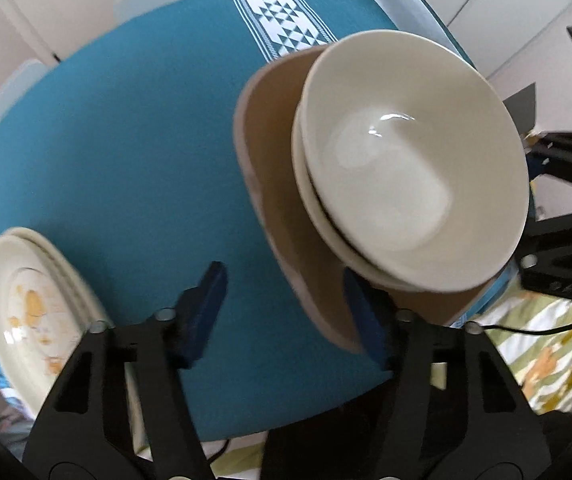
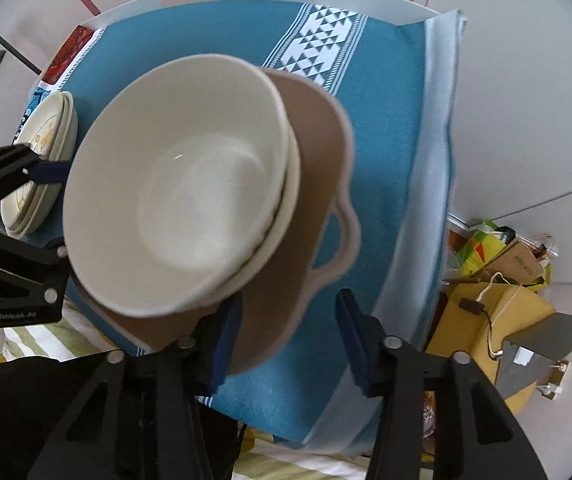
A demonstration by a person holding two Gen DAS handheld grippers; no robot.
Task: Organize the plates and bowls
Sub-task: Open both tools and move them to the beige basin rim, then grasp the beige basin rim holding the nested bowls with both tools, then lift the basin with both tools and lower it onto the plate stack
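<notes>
Teal cloth (image 1: 134,152) covered the table, with a white triangle-patterned band (image 1: 282,28) running across its far part and a pale border (image 2: 426,184) along the side seen in the right wrist view. Nearest the left camera, the left gripper (image 1: 286,312) pointed steeply down with its blue pads part-open; one pad hung over bare cloth and the other sat at the near rim of a tan tray (image 1: 270,128), though whether the pads pressed on that rim could not be told. The right gripper (image 2: 290,332) was likewise part-open, straddling the tray's opposite edge (image 2: 318,152) close to its looped handle (image 2: 346,236); a firm grip could not be confirmed there either. On the left gripper's body, seen from the right camera, the writing "GenRobot.AI" (image 2: 8,316) could be read. Two cream bowls (image 1: 410,168), nested one inside the other and empty, stood in the tray. Open cloth stretched between the tray and a stack of cream plates (image 1: 34,308), the top one smeared with orange stains, lying near the table's edge. Beyond the table's pale border, cardboard boxes (image 2: 498,304) and bags crowded the floor.
</notes>
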